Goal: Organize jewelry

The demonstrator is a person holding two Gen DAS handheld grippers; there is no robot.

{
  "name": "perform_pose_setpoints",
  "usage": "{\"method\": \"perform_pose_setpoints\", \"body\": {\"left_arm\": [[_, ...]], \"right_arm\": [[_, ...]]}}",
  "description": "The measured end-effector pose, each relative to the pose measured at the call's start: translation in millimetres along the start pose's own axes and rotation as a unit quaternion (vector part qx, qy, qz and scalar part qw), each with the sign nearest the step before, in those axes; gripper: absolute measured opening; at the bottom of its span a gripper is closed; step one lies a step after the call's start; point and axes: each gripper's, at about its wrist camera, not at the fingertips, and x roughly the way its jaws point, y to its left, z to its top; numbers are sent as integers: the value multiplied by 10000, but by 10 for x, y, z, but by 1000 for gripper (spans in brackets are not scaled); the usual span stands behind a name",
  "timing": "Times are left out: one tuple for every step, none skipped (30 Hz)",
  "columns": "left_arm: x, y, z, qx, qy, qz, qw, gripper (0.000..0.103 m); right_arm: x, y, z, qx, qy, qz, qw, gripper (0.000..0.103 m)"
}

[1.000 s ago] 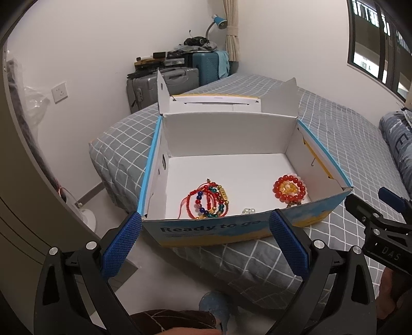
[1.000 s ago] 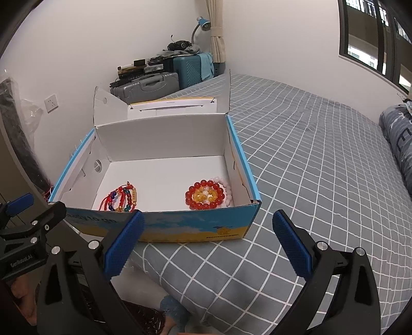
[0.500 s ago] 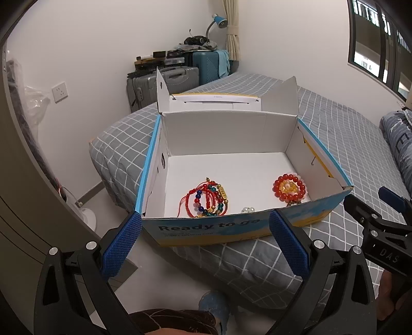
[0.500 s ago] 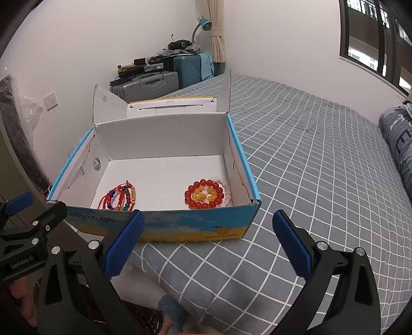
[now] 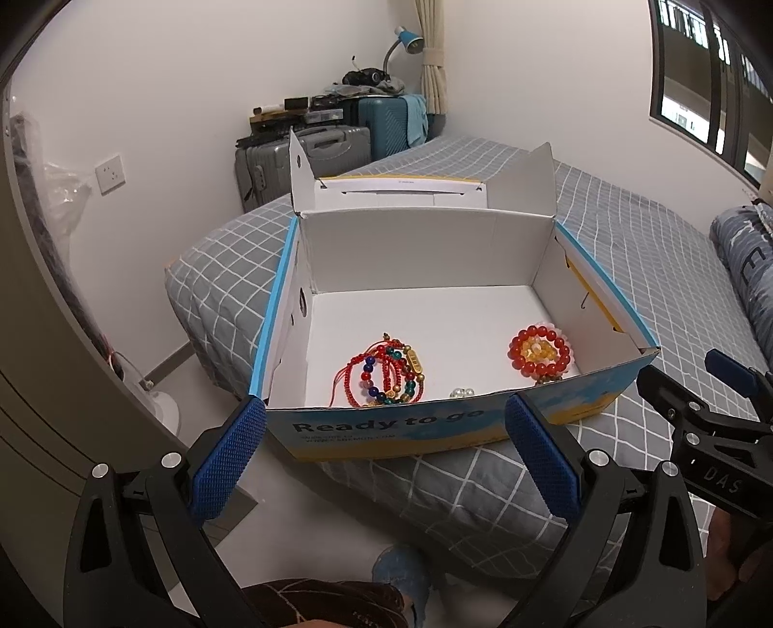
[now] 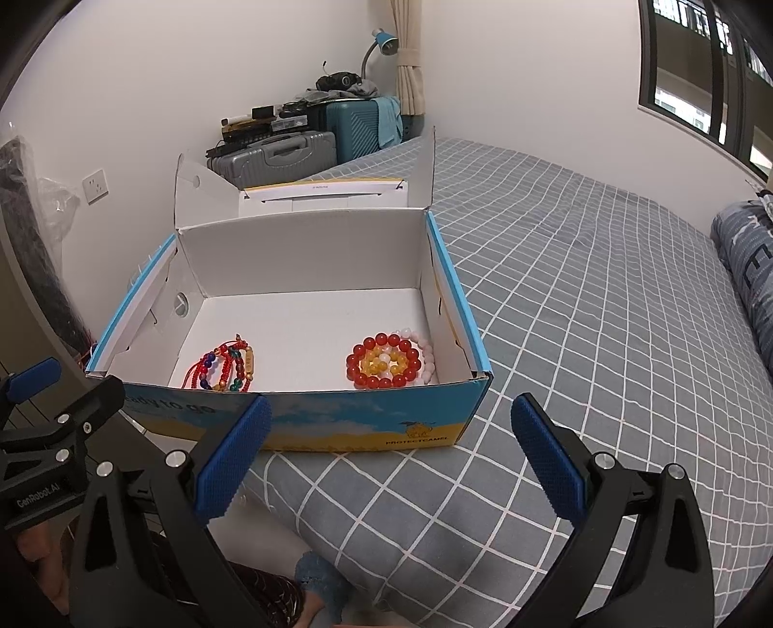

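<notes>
An open blue and yellow cardboard box (image 5: 386,430) (image 6: 338,425) sits at the corner of the bed. Inside on the left lies a tangle of red cord and multicoloured bead bracelets (image 5: 386,374) (image 6: 224,364). On the right lie red and yellow bead bracelets coiled together (image 5: 538,350) (image 6: 384,362), with a pale pink one (image 6: 427,352) beside them. Small pearl pieces (image 5: 461,392) lie by the front wall. My left gripper (image 5: 381,454) is open and empty, just in front of the box. My right gripper (image 6: 386,454) is open and empty, also in front of the box.
The bed has a grey checked cover (image 6: 579,290). Suitcases (image 5: 333,145) and a blue lamp (image 5: 408,41) stand at the far wall. A rolled blue blanket (image 6: 749,270) lies at the right. The floor (image 5: 299,521) drops off below the bed corner.
Both grippers have edged slightly closer to the box. Nothing in the box has moved.
</notes>
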Motion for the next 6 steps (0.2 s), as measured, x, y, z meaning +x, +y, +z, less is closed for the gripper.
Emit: {"method": "perform_pose_setpoints", "body": {"left_arm": [[-1, 2, -1, -8, 5, -12, 10000, 97], [-5, 3, 0, -23, -3, -16, 10000, 97], [-6, 4, 0, -29, -13, -12, 10000, 97], [-6, 3, 0, -28, -13, -2, 10000, 97], [-3, 3, 0, -26, -10, 2, 10000, 97], [2, 1, -1, -28, -8, 6, 10000, 97]], "right_arm": [[1, 1, 1, -5, 0, 0, 10000, 95], [1, 1, 3, 0, 1, -7, 10000, 95], [-1, 0, 3, -1, -1, 1, 10000, 95], [-1, 0, 3, -6, 1, 2, 10000, 95], [0, 2, 3, -8, 0, -3, 10000, 95], [2, 1, 3, -4, -1, -4, 10000, 95]]}}
